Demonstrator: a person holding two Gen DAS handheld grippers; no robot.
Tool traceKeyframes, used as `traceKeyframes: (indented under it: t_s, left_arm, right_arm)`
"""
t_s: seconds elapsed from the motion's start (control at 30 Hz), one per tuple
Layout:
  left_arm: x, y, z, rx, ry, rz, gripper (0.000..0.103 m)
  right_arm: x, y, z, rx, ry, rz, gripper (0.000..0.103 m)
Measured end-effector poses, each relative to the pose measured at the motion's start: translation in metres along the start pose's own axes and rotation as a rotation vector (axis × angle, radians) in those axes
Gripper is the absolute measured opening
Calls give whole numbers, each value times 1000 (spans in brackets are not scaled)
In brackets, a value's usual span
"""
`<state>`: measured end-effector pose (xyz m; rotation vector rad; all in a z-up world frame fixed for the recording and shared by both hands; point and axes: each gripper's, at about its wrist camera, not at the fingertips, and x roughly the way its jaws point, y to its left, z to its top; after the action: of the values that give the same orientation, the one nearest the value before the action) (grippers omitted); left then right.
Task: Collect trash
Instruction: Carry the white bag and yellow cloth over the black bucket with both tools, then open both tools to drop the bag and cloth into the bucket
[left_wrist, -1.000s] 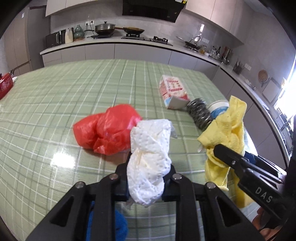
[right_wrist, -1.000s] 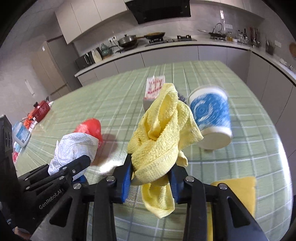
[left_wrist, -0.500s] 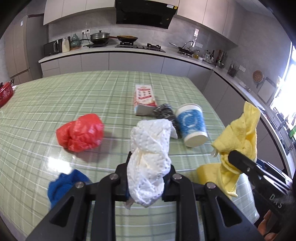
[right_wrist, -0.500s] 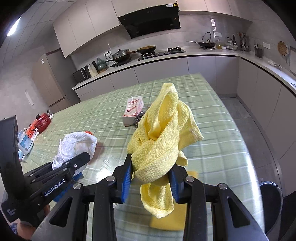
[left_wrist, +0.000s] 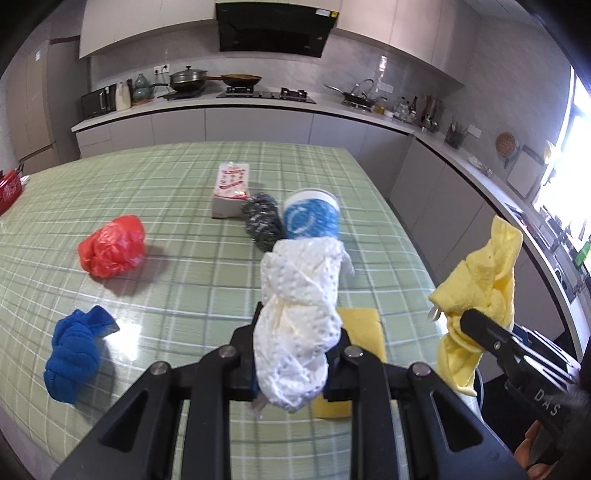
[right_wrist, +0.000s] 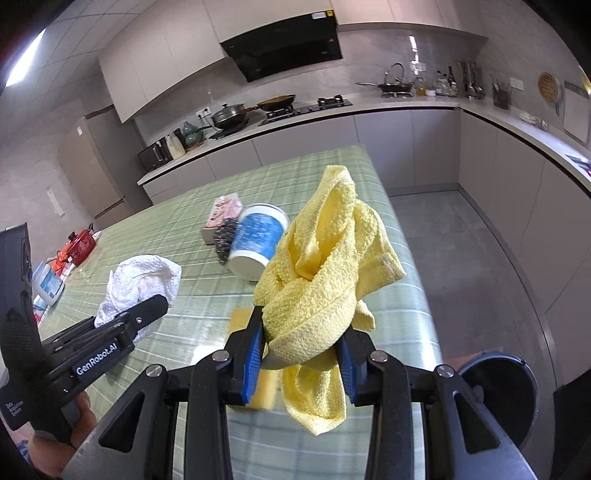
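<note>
1. Two grippers each carry a load: the left gripper (left_wrist: 295, 354) has its fingers clamped on a crumpled, dimpled paper towel (left_wrist: 299, 314); the right gripper (right_wrist: 301, 349) pinches a knotted, fluffy yellow cloth (right_wrist: 325, 273).
2. Both hang clear above the tabletop (left_wrist: 184, 280), likely heading for the dark bin (right_wrist: 498, 391) on the floor just past its edge.
3. A glossy red bag (left_wrist: 112, 251), blue rag (left_wrist: 74, 354) and paper cup (left_wrist: 312, 218) remain on the tabletop.
</note>
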<state>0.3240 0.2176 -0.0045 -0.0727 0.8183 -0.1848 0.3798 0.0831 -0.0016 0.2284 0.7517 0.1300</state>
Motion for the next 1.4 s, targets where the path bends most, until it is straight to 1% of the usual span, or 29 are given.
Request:
traceKeyframes:
  t_s: [0.1,0.2,0.33,0.4,0.53,0.63,0.73,0.8,0.87,1.0,1.07,1.13,1.23,1.3,1.33,1.4]
  left_arm:
    - [1,-13,2,39,-4,-27,24]
    - [6,-29,3,79,-4,-72,24]
    - [14,-50,-2,103,17,-151,24]
    - [16,-62,-4,121,28,-180,24]
    - [14,-98,-11,164,45,-233,24]
    - [12,-129,-16,191,51,-257,24]
    - [14,-159,-25,203,60,-268,24]
    - [20,-180,-31,199,71,-265,24]
    - [28,-207,-41,188,91,-248,24]
    - [46,-248,-65,170,145,-230,24]
    - [57,-267,-79,161,174,-218,24]
    - [69,-281,-92,156,205,-202,24]
    - [91,-298,-112,157,247,-172,24]
    - [103,-302,-121,158,271,-149,24]
    - [111,-303,-127,155,288,-138,25]
    - [124,-306,-134,150,317,-119,26]
  right_arm:
    - [-9,-17,-1,38,-19,-25,38]
    - [-18,-38,-2,87,-38,-91,38]
    - [-29,-62,-12,125,-22,-184,38]
    - [-38,-76,-18,153,-19,-213,38]
    - [-58,-107,-29,185,-25,-274,38]
    - [-71,-137,-40,224,-22,-294,38]
    - [-75,-172,-51,241,4,-304,38]
    - [-73,-198,-59,247,34,-300,38]
    - [-69,-228,-71,250,75,-277,38]
    - [-52,-278,-95,231,187,-233,38]
    - [-44,-297,-108,227,235,-208,38]
    - [-32,-311,-121,209,288,-188,38]
    - [-16,-327,-135,175,344,-158,38]
    - [-7,-335,-143,165,372,-138,42]
    - [-1,-340,-147,161,393,-129,42]
    - [7,-345,-150,149,414,-120,50]
